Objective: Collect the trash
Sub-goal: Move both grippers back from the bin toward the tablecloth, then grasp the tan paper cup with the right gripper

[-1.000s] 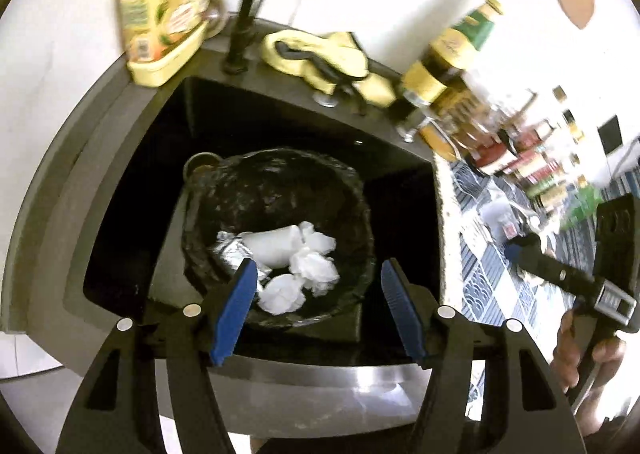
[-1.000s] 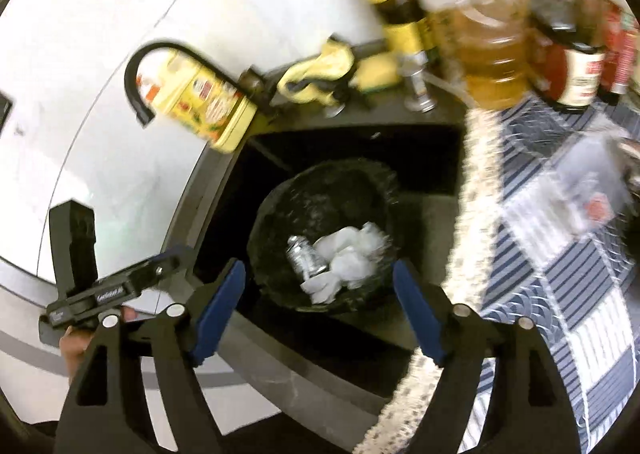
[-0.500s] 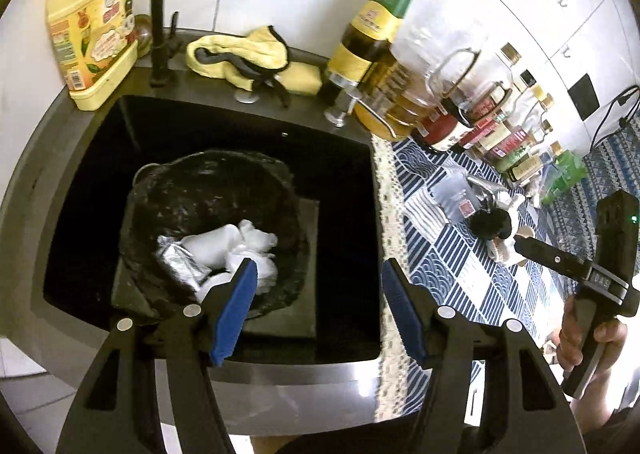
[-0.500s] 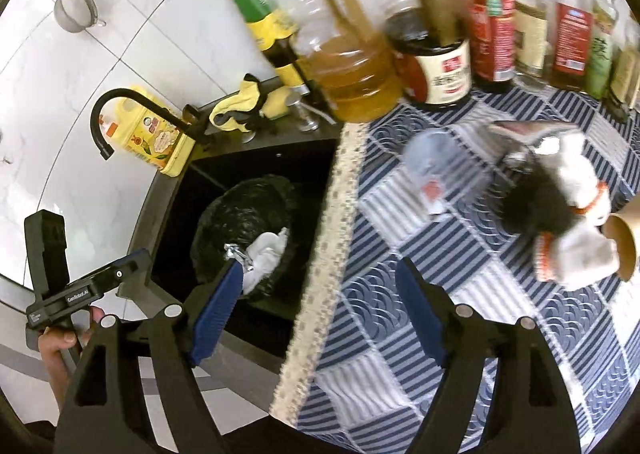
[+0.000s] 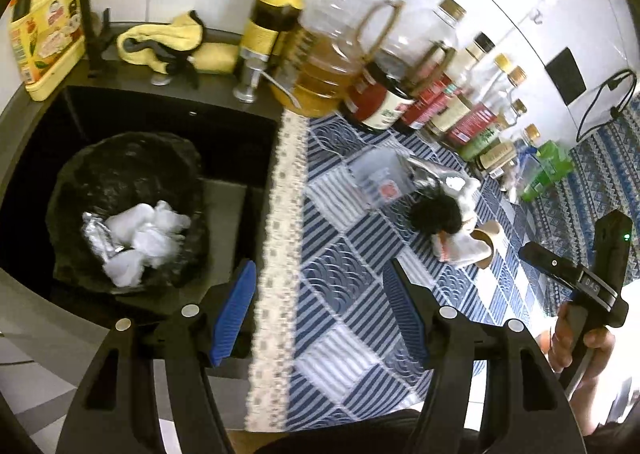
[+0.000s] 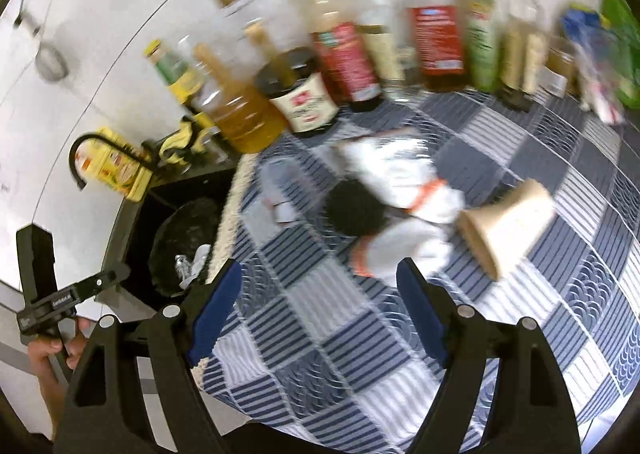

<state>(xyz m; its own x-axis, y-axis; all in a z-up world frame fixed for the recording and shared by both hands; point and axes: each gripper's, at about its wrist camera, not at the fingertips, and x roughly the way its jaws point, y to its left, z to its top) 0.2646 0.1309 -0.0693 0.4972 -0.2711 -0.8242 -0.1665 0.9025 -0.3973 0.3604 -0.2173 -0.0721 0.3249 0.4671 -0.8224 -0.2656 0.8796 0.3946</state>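
A black-bagged bin [image 5: 120, 170] stands in the dark sink and holds crumpled white tissues [image 5: 148, 230] and a foil scrap [image 5: 96, 232]. On the blue patterned cloth lie a black fuzzy clump [image 5: 436, 216], white crumpled wrappers [image 5: 460, 246], a clear plastic cup [image 5: 380, 182] and a paper cup [image 6: 508, 222]. My left gripper [image 5: 320, 314] is open and empty over the cloth's lace edge. My right gripper [image 6: 320, 314] is open and empty just short of the white wrappers [image 6: 404, 250] and black clump [image 6: 356, 210].
A row of bottles and jars [image 5: 400, 94] lines the wall behind the trash. A big oil jug [image 5: 332, 66] stands by the sink corner. A yellow cloth [image 5: 168, 42], a black tap [image 5: 86, 2] and a yellow detergent bottle [image 5: 44, 42] sit behind the sink.
Both grippers have swung right, away from the bin in the sink and toward the trash on the patterned cloth. Both stayed open and empty.
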